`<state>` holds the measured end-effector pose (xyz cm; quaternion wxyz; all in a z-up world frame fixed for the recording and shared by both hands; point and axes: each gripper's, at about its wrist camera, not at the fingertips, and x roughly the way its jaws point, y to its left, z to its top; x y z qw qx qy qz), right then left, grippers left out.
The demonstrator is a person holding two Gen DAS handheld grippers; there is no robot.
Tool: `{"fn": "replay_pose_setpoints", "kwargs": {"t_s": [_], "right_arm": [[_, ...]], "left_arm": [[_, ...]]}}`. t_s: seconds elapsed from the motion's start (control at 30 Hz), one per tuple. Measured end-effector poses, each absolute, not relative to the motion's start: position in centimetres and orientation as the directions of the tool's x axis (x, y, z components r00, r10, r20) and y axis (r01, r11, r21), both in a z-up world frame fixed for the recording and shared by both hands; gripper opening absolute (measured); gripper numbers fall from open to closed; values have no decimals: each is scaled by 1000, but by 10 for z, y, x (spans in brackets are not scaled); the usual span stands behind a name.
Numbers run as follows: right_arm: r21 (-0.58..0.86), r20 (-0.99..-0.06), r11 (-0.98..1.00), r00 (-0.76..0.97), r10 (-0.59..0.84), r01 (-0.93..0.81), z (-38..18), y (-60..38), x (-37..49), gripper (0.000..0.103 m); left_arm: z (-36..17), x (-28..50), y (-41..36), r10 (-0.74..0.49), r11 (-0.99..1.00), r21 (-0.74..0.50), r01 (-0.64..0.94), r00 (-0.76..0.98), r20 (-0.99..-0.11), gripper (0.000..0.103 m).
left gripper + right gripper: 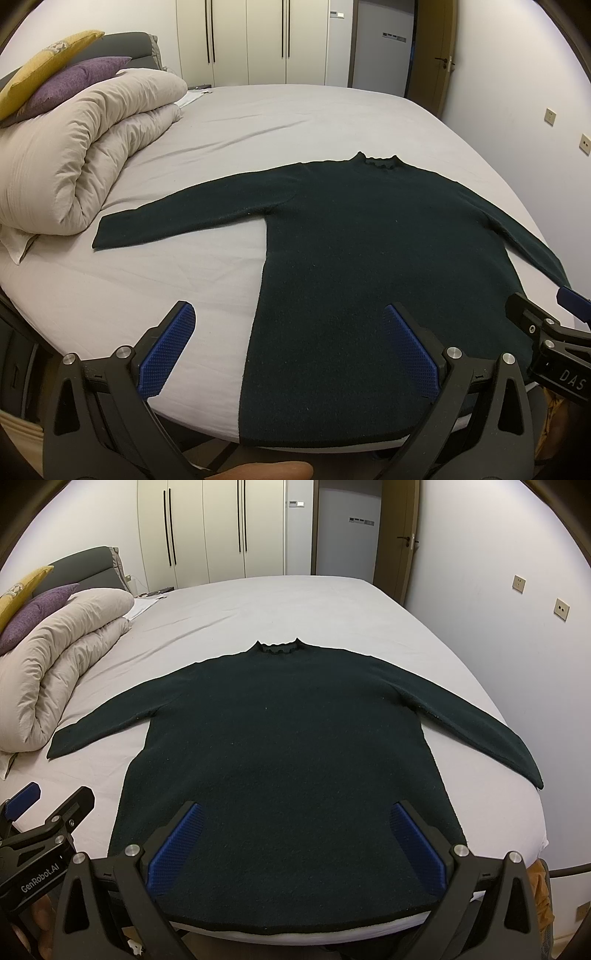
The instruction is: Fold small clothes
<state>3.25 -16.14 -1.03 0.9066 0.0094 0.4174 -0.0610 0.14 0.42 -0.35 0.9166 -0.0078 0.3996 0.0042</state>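
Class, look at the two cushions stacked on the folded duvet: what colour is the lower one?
Purple; the left wrist view shows it best.

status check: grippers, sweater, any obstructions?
Left gripper open, right gripper open, both empty. Dark sweater flat on bed, sleeves spread, unfolded. Rolled duvet off to left, clear.

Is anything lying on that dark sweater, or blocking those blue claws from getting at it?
Nothing visible does. The dark sweater lies flat on the bed with nothing on it. Both the left gripper and the right gripper are open at its hem. The rolled duvet sits off to the side, clear of the sleeve.
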Motion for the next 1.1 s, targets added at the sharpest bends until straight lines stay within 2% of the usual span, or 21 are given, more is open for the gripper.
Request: {"fn": "replay_pose_setpoints", "kwargs": {"t_s": [0.67, 1.1], "right_arm": [[-35, -759, 992, 643, -103, 118, -12, -160, 32, 103], [-36, -761, 992, 640, -104, 117, -15, -158, 30, 103]], "left_arm": [[-27, -7, 9, -1, 1000, -15, -16, 679, -734, 103], [-22, -4, 9, -3, 1000, -22, -19, 676, -737, 103]]}}
